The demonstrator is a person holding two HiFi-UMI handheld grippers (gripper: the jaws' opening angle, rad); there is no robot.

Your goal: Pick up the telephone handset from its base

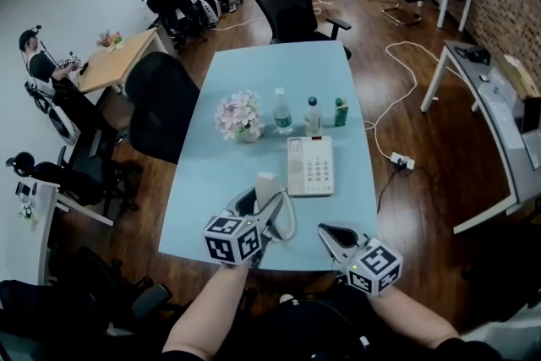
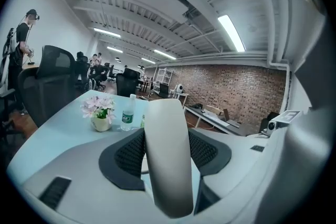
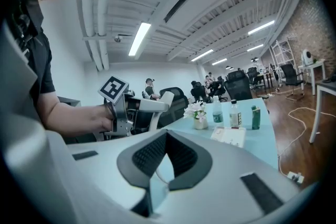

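Observation:
The white telephone handset [image 1: 266, 185] is lifted off its base and gripped between the black pads of my left gripper [image 1: 258, 207], which is shut on it above the near part of the light blue table [image 1: 211, 173]. In the left gripper view the handset [image 2: 168, 165] stands upright between the jaws. The white base [image 1: 310, 166] with its keypad lies on the table just beyond and to the right. A thin cord [image 1: 290, 220] loops down from the handset. My right gripper [image 1: 331, 236] hovers at the table's front edge, its jaws together and holding nothing. The right gripper view shows the handset [image 3: 152, 106] and the base [image 3: 228, 135].
Behind the base stand a pot of pink flowers [image 1: 239, 116], two clear bottles [image 1: 282, 112] [image 1: 312, 116] and a small green bottle [image 1: 341, 112]. Black office chairs [image 1: 161, 106] [image 1: 292, 4] stand at the table's left side and far end. A power strip [image 1: 402, 161] and cable lie on the floor at the right.

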